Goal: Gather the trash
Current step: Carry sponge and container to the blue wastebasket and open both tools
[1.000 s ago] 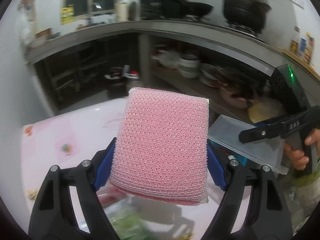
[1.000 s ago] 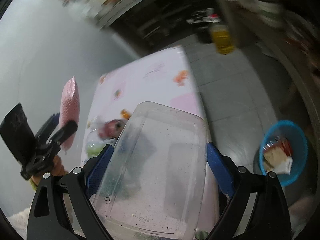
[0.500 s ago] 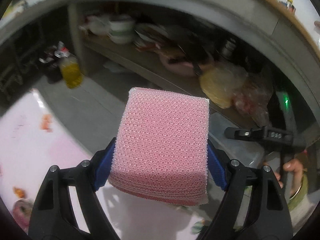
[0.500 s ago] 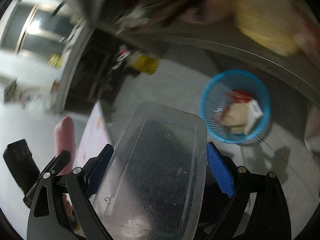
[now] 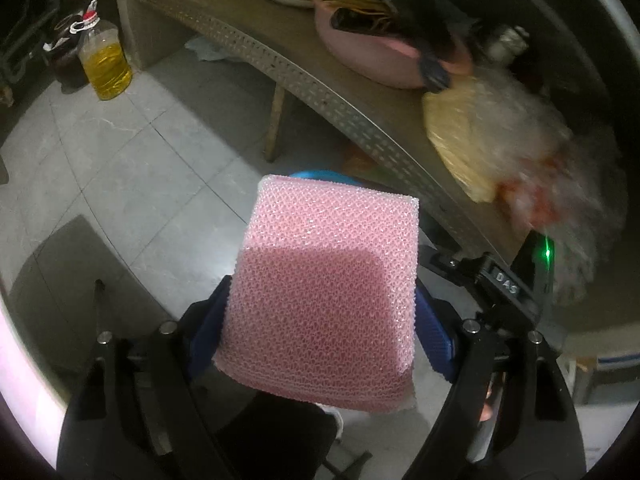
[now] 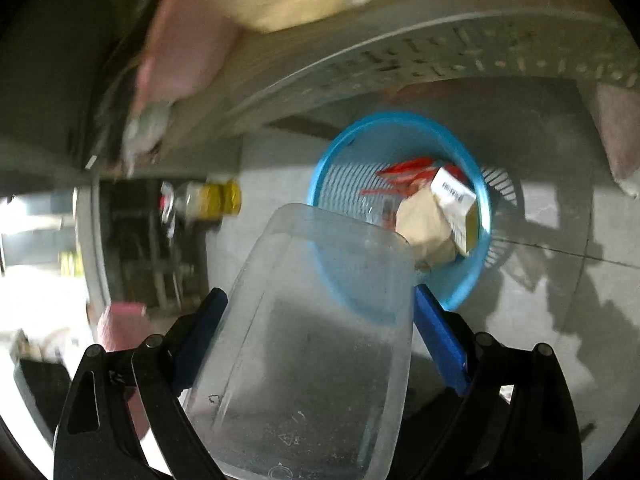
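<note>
The blue waste basket (image 6: 404, 216), round and slotted down its plastic sides, stands on the grey tiled floor (image 6: 560, 280) just out from the lip of a low perforated shelf (image 6: 440, 64), already holding a tan crumpled wad, a small printed carton and red wrappers. Over its near rim hangs a clear plastic container (image 6: 316, 344), a thin-walled rounded rectangle, scuffed and cloudy, held across its width by the blue pads of the right gripper (image 6: 320, 320), whose jaws stand wide and press on both long sides. To the basket's right and toward the camera the tiles lie bare, crossed only by shadows. In the left wrist view a sliver of the basket's blue rim (image 5: 320, 175) peeks above a pink scrubbing sponge (image 5: 324, 296), a thick squarish pad with a glinting net-like weave. The left gripper (image 5: 320, 328) holds that sponge with its jaws spread wide; they have just been opening a little, yet both pads still meet the sponge's sides. Left of the basket the floor runs open to a yellow oil bottle (image 5: 105, 60) by the shelf's leg.
</note>
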{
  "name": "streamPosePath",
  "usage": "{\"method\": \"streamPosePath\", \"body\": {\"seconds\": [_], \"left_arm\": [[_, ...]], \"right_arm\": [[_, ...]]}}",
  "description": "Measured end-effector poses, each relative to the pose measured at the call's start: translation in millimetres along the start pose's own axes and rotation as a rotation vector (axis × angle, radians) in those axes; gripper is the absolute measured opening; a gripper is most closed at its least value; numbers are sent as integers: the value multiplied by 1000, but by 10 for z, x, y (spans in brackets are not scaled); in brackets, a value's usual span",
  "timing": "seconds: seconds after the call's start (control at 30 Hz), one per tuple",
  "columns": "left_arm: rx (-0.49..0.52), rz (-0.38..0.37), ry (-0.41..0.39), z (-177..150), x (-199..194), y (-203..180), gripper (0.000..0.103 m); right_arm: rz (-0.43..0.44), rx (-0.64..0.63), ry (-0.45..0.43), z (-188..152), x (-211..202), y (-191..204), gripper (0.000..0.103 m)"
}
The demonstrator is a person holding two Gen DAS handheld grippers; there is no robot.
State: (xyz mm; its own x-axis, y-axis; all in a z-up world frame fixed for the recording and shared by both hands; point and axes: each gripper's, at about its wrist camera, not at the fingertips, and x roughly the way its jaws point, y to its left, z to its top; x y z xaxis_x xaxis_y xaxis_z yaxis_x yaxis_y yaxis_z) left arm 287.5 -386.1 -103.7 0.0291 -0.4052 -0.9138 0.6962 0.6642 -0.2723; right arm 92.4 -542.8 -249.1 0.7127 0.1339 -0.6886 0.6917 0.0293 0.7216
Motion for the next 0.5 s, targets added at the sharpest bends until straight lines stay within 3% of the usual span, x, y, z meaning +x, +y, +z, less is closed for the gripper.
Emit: {"method": "streamPosePath", "body": {"seconds": [0.1,0.27,0.5], "left_arm": [[-20,15,-26,173,246,-19,86],[-34,-9,13,239,623,-46,87],[-51,-28,-25,219,521,-27,87]], "right_arm": [[20,52,-60,162,291,-145,92],[-30,126,-124,289,711,-448,93],[-80,108,-153,187,692,-557,93]]}}
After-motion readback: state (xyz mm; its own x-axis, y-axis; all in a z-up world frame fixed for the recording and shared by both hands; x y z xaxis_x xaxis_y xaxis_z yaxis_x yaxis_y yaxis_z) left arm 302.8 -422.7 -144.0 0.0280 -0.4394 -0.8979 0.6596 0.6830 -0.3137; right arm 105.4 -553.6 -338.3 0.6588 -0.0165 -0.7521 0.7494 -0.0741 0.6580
